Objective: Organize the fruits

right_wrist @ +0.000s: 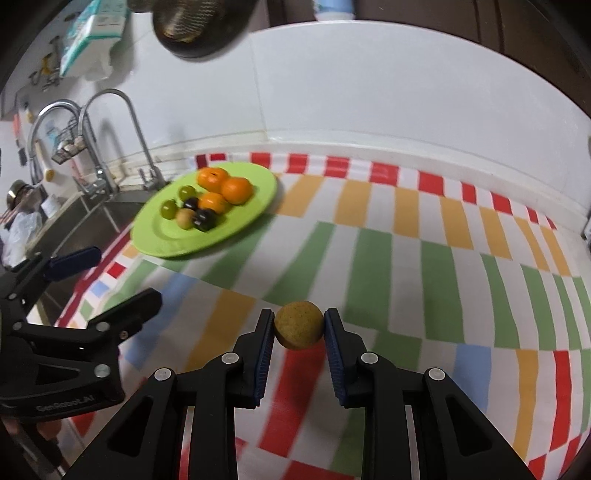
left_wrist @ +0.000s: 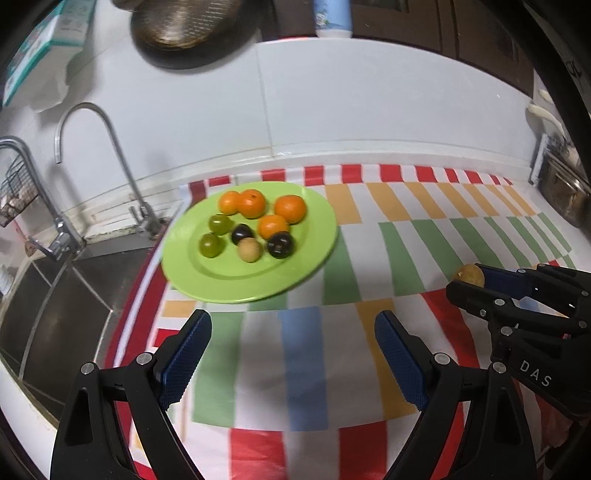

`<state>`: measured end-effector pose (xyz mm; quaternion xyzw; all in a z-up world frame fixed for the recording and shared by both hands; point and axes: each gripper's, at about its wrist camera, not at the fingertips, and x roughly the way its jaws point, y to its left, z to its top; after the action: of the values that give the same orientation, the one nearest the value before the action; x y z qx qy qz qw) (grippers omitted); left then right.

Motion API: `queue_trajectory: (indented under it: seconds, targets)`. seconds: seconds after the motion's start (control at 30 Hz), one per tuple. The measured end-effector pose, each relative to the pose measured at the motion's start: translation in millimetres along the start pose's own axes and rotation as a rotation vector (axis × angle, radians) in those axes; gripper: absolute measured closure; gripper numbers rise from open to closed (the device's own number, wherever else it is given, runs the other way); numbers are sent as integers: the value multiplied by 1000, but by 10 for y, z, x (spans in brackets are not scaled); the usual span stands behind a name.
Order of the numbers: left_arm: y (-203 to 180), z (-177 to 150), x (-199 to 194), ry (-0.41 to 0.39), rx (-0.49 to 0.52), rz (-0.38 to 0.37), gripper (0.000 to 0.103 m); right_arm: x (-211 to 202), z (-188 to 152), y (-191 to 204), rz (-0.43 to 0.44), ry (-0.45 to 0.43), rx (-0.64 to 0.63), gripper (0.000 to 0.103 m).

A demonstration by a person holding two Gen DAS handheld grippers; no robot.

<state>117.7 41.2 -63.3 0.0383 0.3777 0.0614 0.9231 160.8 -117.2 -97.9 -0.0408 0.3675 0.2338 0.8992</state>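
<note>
A green plate (left_wrist: pixel 314 258) (right_wrist: pixel 155 240) lies on the striped cloth near the sink. It carries several oranges (left_wrist: pixel 290 208) (right_wrist: pixel 236 190), two green fruits (left_wrist: pixel 211 244), two dark plums (left_wrist: pixel 280 244) and a tan round fruit (left_wrist: pixel 250 250). My right gripper (right_wrist: pixel 299 326) is shut on another tan round fruit (right_wrist: pixel 298 325) (left_wrist: pixel 469 275), held just above the cloth to the right of the plate. My left gripper (left_wrist: pixel 293 332) stands open in front of the plate with nothing between its fingers.
A steel sink (left_wrist: pixel 55 295) with two taps (left_wrist: pixel 122 162) lies left of the cloth. A white tiled wall (left_wrist: pixel 369 103) runs behind. A metal pot (left_wrist: pixel 565 192) stands at the far right. A dark pan (left_wrist: pixel 177 33) hangs above the taps.
</note>
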Motion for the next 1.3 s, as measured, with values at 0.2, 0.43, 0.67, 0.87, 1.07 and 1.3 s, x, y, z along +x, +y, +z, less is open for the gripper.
queue_trajectory:
  seconds: [0.2,0.43,0.67,0.87,1.07,1.3]
  targets:
    - [275,-24,-107,-21,-29,32,13,17,138,259,46,-20,-43,74]
    - [629,-96,-133,-21,-65,98,13,169,278,601,111,-17,-97,74]
    - [948,-105,-116,-27,-79,151,13,402,426,933,169,-5,-146,74]
    - [1191,-112,-37,-7,-101,177,13,673,562,1184,196,4,-168,74]
    - [1318,-114,31,8,-121,190,13,920,702,1363,209,15,-182,74]
    - [1383,-80,31,-2,-119,198,13,998,788,1401,191,2,-168,64]
